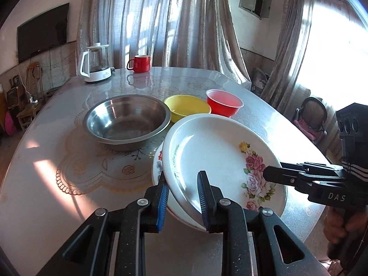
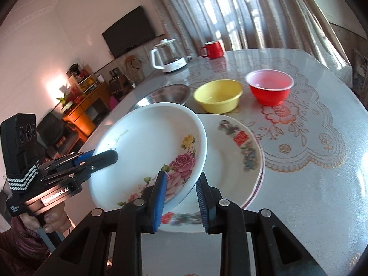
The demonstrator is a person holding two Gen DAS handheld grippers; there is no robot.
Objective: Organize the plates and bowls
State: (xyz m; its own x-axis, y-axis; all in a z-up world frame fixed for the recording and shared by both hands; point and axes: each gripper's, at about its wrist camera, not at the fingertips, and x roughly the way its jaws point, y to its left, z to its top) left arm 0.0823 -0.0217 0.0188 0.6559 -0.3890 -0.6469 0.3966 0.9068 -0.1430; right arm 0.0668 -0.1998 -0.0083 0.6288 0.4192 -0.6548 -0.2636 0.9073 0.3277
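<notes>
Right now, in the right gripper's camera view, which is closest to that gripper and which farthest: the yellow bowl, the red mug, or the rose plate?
1. Rose plate: its rim is clamped between the right gripper's fingers, tilted, lower left.
2. Yellow bowl: mid-table, just past the plates.
3. Red mug: far edge of the table, by the curtain.

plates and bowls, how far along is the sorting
Early on. In hand: the rose plate is lifted and tilted, its rim gripped by both the left gripper and the right gripper, over the second patterned plate lying flat on the table. Nothing looks stacked yet. Left: the steel bowl, yellow bowl and red bowl still sit separately.
</notes>
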